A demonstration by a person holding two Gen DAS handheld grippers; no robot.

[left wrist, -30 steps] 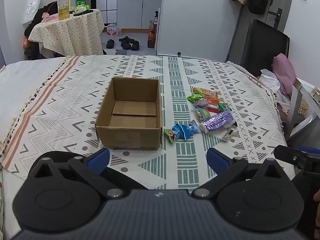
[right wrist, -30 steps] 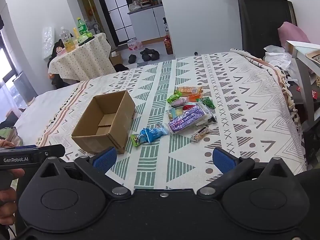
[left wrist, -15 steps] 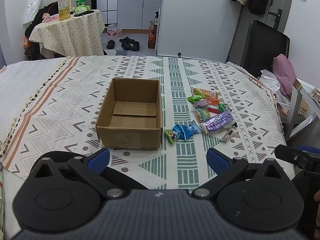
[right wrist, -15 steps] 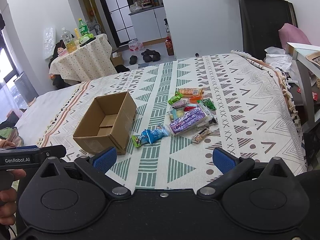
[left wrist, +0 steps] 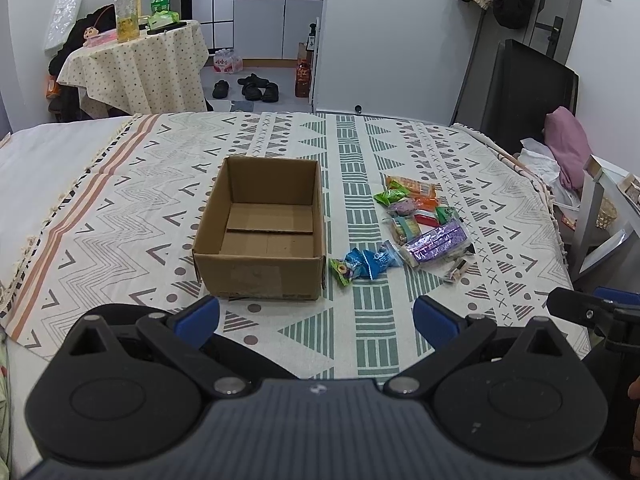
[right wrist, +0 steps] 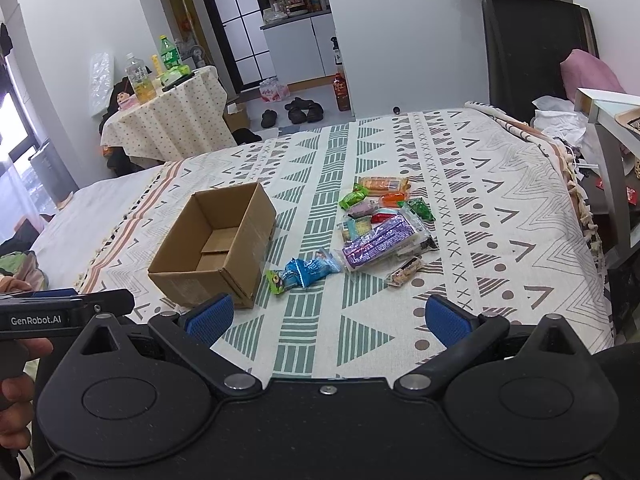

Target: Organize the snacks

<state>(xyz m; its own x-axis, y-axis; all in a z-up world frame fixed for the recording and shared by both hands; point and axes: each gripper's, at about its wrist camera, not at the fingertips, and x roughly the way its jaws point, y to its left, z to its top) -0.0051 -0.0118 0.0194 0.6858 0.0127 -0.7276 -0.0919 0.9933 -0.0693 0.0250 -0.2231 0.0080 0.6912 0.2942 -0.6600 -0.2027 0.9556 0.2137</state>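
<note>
Two grippers, both spread wide, nothing between the blue pads. Left gripper (left wrist: 316,316) hangs above the near edge of the patterned blanket (left wrist: 500,200), in line with the cardboard box (left wrist: 260,228). Right gripper (right wrist: 326,316) hangs over the same near edge, further right; a person's hand (right wrist: 16,384) shows at the left border of its view, wrapped on the other handle.

Box: open-topped, upright on the blanket, only its bottom flaps seen inside.

Snacks: loose pile (left wrist: 420,216) to the right of the box, apart from it. Blue packet (left wrist: 370,262) lies nearest the box, just beside a small green-ended wrapper. Purple packet (left wrist: 438,240) behind it, touching other wrappers. Small bar (left wrist: 456,271) at the pile's near right edge. Orange and green wrappers at the far end.

Beyond the bed: small table (left wrist: 136,64) with dotted cloth, bottles on top.
</note>
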